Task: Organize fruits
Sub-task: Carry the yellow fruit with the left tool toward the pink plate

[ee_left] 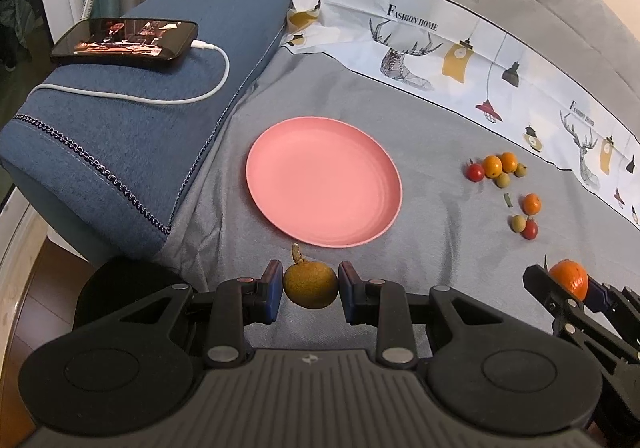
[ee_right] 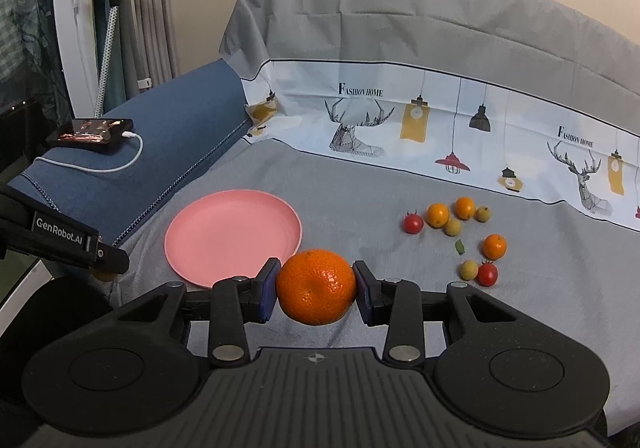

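Nearest the cameras, above the near edge of the grey sheet (ee_right: 360,184), both grippers carry fruit. The left gripper (ee_left: 311,285) has its jaws pinching a small brownish-green fruit (ee_left: 311,285) with a stub of stem, and the right gripper (ee_right: 316,287) clamps a mandarin (ee_right: 316,287) between its blue pads (ee_right: 267,288).

Both fruits are round and held only at two side points, so a tilt or a loosened squeeze could let either roll out; the soft sheet would likely send it off toward the edge. The two grippers also hang close together, and aiming for one spot at once could knock them together.

Just beyond lies the pink plate (ee_left: 280,216), bare, its near rim right ahead of the left gripper. Nothing stands between the held fruits and the plate.

Farther right, well apart from the plate, loose small fruits (ee_right: 456,222) lie scattered: red cherry tomatoes, small oranges and pale green ones, with a tiny green scrap among them.

To the left, a phone (ee_left: 124,42) on a white cable (ee_left: 160,98) rests on a blue cushion (ee_left: 132,144), clear of the path. At the back runs a printed fabric border (ee_right: 440,116).
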